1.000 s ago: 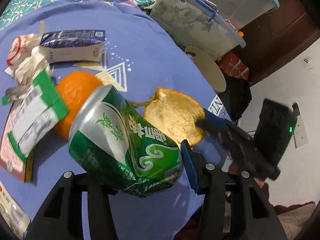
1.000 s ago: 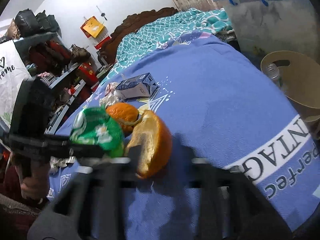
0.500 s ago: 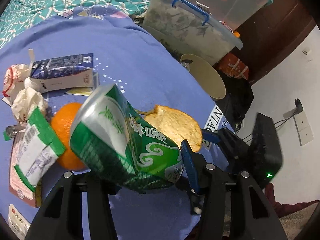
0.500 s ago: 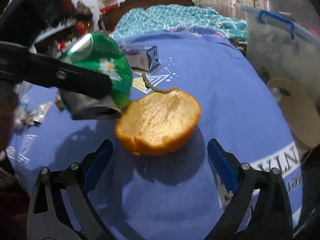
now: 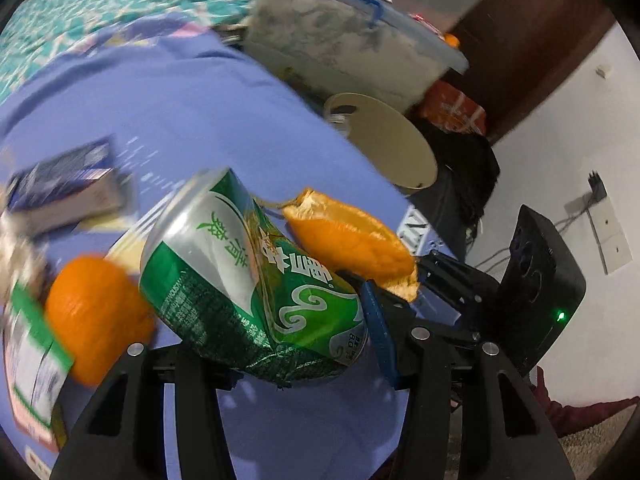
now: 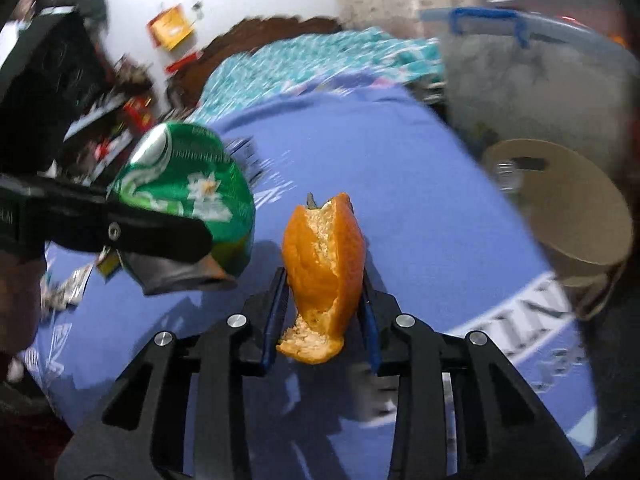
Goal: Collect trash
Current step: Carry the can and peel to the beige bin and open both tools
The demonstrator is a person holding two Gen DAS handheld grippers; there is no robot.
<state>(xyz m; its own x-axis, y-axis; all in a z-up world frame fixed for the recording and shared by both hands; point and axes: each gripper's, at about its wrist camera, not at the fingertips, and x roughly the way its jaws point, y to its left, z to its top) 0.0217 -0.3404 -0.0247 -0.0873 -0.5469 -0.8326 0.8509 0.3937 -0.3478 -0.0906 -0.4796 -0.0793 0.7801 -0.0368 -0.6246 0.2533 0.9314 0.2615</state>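
My left gripper is shut on a crushed green can and holds it above the blue cloth; the can also shows at the left of the right wrist view. My right gripper is shut on a folded orange peel, lifted off the cloth; the peel also shows in the left wrist view beside the can. A beige bin stands past the cloth's right edge, and in the left wrist view.
A whole orange, a green-white wrapper and a dark blue carton lie on the blue cloth. A lidded plastic tub stands behind the bin. A patterned teal bedspread lies beyond.
My right gripper has closed on the orange peel and lifted it off the cloth. My left gripper has kept the can and swung slightly toward the bin side.
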